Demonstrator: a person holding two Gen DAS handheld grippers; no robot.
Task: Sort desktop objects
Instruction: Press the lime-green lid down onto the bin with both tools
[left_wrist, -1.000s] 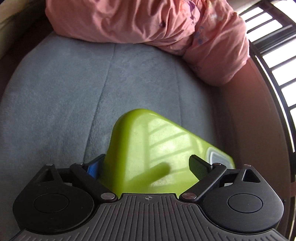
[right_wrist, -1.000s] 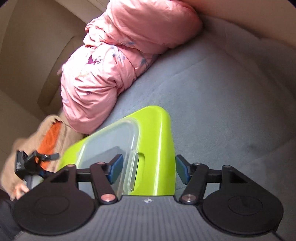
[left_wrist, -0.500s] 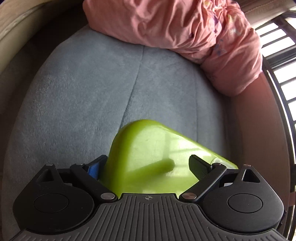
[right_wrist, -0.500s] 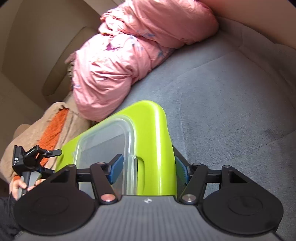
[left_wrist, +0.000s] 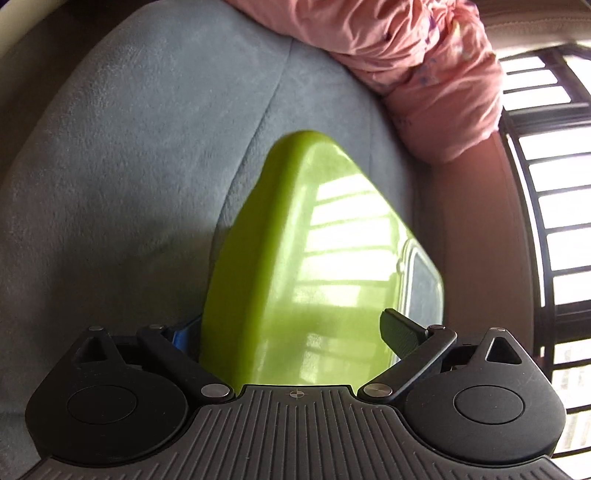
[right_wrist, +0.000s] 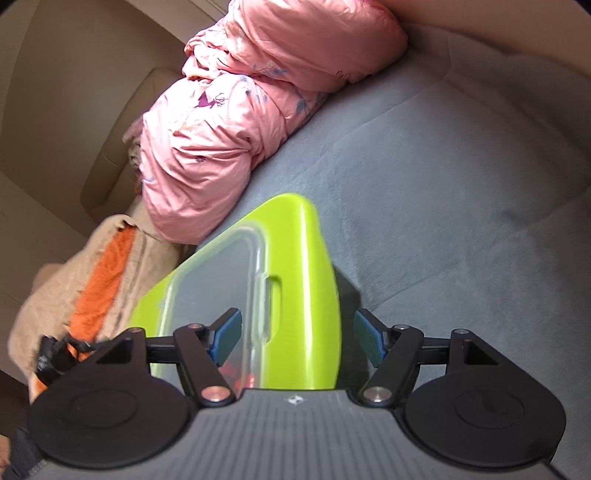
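Both claws flank green box (left_wrist: 295, 258); contents blurred, grip unclear.

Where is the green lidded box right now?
In both wrist views the green lidded box sits centre frame between each tool's fingers, over the grey cushion, with the pink bedding just beyond it.

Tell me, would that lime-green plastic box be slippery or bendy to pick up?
Probably stiff: the green box keeps sharp edges between the left gripper pads. Possibly slippery, since its glossy side mirrors the window bars. Likely light, as the clear lid shows it mostly empty, with only something red near the bottom.
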